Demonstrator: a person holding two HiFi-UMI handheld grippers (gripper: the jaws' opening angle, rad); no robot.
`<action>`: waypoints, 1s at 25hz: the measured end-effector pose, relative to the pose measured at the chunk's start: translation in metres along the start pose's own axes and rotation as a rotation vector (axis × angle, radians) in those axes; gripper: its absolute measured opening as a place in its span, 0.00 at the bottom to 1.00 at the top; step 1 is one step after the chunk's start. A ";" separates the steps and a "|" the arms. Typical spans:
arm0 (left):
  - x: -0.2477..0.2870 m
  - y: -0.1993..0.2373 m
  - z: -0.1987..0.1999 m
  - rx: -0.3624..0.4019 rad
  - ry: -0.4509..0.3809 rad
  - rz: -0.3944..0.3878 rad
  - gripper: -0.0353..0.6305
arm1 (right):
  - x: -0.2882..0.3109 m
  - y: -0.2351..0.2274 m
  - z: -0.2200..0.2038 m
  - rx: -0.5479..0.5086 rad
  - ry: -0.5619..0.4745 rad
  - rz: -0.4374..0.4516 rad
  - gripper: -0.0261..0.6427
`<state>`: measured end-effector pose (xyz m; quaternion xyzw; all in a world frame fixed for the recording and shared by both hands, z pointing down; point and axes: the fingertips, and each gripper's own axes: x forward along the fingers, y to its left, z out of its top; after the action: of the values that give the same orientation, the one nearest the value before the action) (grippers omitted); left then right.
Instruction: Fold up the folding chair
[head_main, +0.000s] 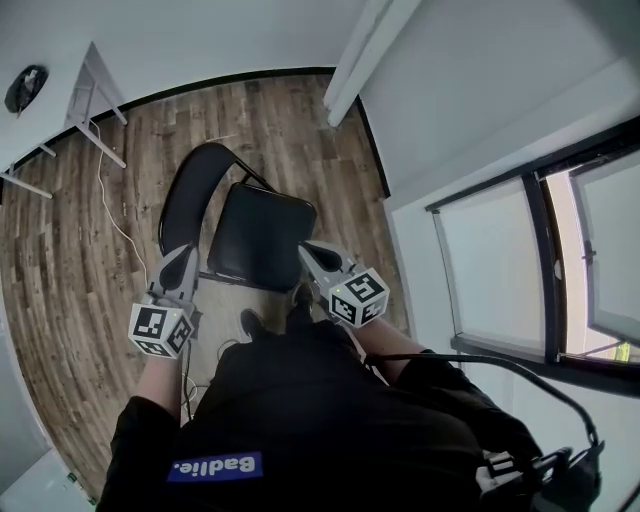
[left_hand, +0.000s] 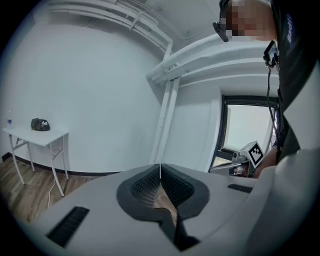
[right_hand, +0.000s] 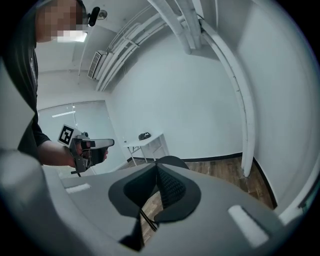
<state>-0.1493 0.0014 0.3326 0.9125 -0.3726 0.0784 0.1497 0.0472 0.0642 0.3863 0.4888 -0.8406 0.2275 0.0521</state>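
Left gripper view shows the left gripper (left_hand: 160, 169) with its ribbed pads pressed together and nothing between them. The same is seen in the right gripper view of the right gripper (right_hand: 156, 169): its jaws are fully closed and empty. From the head view, both are held out in front of the person, the left gripper (head_main: 182, 254) near the left edge of the seat (head_main: 260, 235) and the right gripper (head_main: 309, 248) close by its right front corner. Whether either one touches the seat cannot be told.

The folding chair (head_main: 245, 225) stands fully open on the wooden floor (head_main: 70, 260), its curved backrest (head_main: 192, 190) on the far side and the seat turned toward the person. No part of the fold is judged to be done yet.

Several risks can be foreseen. With the jaws closed, no tube or seat edge can be clamped, so any lift would depend on pushing alone and the smooth seat could slip off. If only one side is raised, the frame could twist or tip. On bare boards the legs could slide away. A white cable (head_main: 112, 215) lies on the floor beside the chair and could be caught under a leg.
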 end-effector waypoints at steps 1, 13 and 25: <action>0.006 0.001 -0.003 -0.006 0.011 0.009 0.06 | 0.004 -0.008 -0.002 0.004 0.009 0.010 0.05; 0.075 -0.005 -0.008 -0.008 0.038 0.142 0.06 | 0.024 -0.095 -0.011 0.005 0.084 0.119 0.06; 0.079 0.062 -0.060 0.022 0.208 0.197 0.15 | 0.042 -0.127 -0.084 0.160 0.190 0.029 0.16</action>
<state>-0.1387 -0.0725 0.4226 0.8599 -0.4422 0.1907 0.1692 0.1218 0.0140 0.5166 0.4555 -0.8179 0.3400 0.0888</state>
